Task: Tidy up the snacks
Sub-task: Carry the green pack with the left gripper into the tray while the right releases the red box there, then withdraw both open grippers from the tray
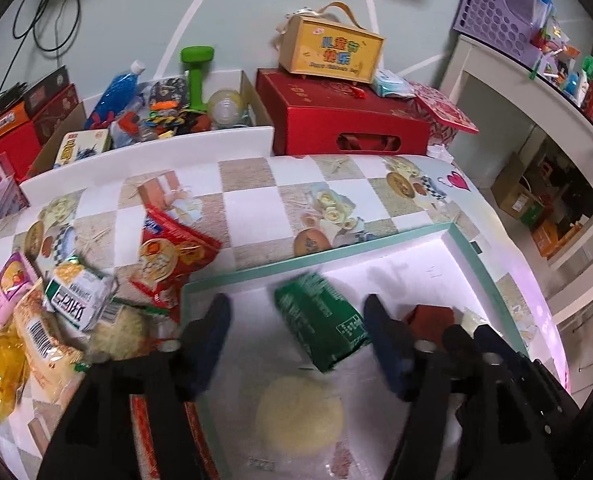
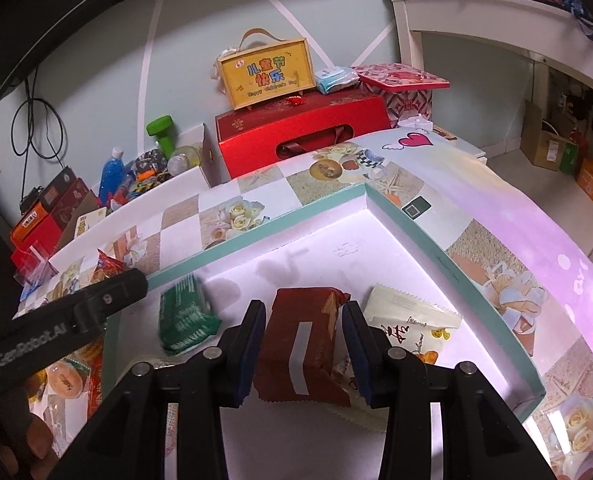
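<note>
Your left gripper (image 1: 296, 336) is spread wide over the tray (image 1: 316, 252), and the green packet (image 1: 322, 326) sits blurred between its fingers, touching neither. Your right gripper (image 2: 303, 350) is also spread, its pads either side of the brown packet (image 2: 302, 344) inside the tray; contact is unclear. Beside that lies one cream packet (image 2: 412, 320). A round cracker pack (image 1: 298, 416) lies at the tray's near end. That makes four in the tray. Left of the tray, about six snacks wait in a pile (image 1: 56, 312), one of them a red bag (image 1: 172, 252).
</note>
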